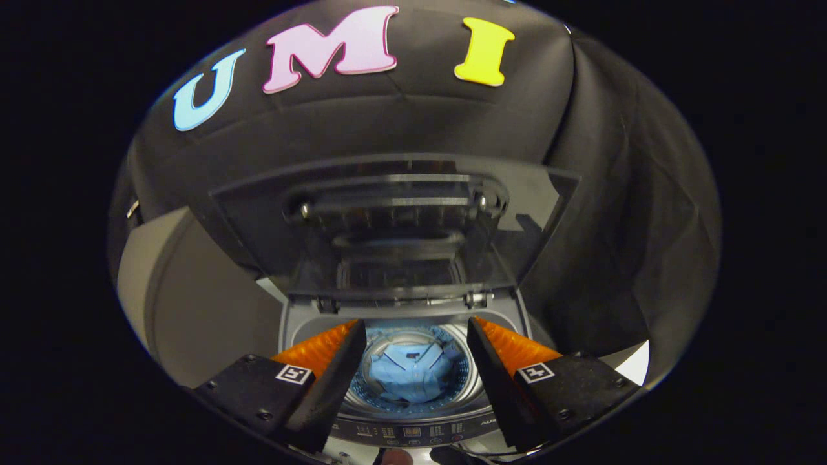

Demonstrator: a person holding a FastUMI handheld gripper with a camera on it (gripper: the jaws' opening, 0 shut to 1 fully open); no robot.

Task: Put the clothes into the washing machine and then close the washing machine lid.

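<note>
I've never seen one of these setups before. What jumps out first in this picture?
A blue shirt lies in the drum of a top-loading washing machine, seen between the two fingers of the open claw, which holds nothing. Behind it the washer's lid stands raised and open against the black cloth wall.

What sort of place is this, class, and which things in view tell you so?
Probably a staged laundry booth: a top-loading washing machine with its lid raised, a blue shirt in the drum, black cloth behind. The gripper fingers are open above it.
</note>
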